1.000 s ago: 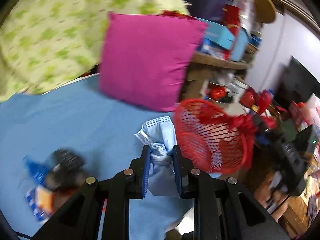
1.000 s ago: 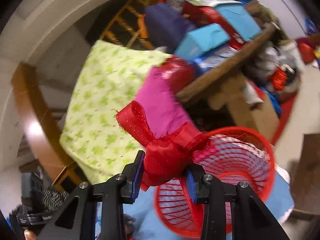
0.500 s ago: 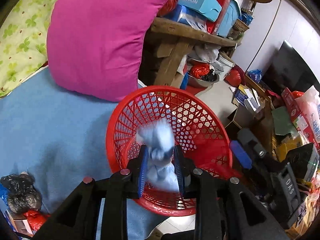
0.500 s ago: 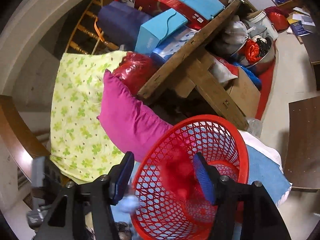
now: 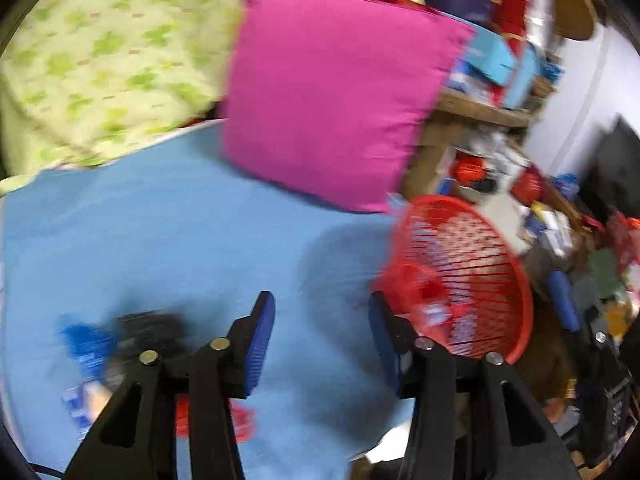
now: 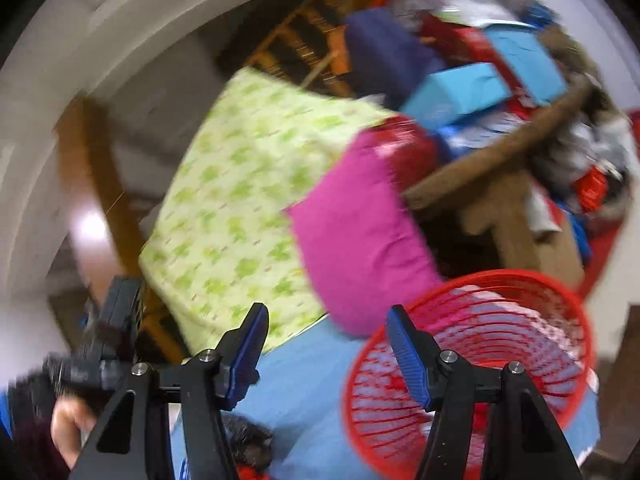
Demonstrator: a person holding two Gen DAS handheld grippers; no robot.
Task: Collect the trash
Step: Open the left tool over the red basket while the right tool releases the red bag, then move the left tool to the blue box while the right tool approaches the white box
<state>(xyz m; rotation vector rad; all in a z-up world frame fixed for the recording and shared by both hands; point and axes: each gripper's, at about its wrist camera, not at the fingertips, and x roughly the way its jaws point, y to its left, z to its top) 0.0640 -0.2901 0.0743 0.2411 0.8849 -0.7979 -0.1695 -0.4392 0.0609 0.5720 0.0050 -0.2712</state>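
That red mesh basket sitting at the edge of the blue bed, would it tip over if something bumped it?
Probably. The red basket looks like thin openwork plastic, so likely light. It rests on a soft blue cover close to the edge, which suggests poor footing. Little seems to be inside to weigh it down, though blur hides the contents.

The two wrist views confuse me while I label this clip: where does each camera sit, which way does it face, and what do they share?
Left wrist: on the left gripper, angled down at the blue sheet; its empty jaws are opening.
Right wrist: on the right gripper, jaws open and empty, facing the green-patterned pillow; a hand shows lower left.
Shared: red basket and pink cushion.
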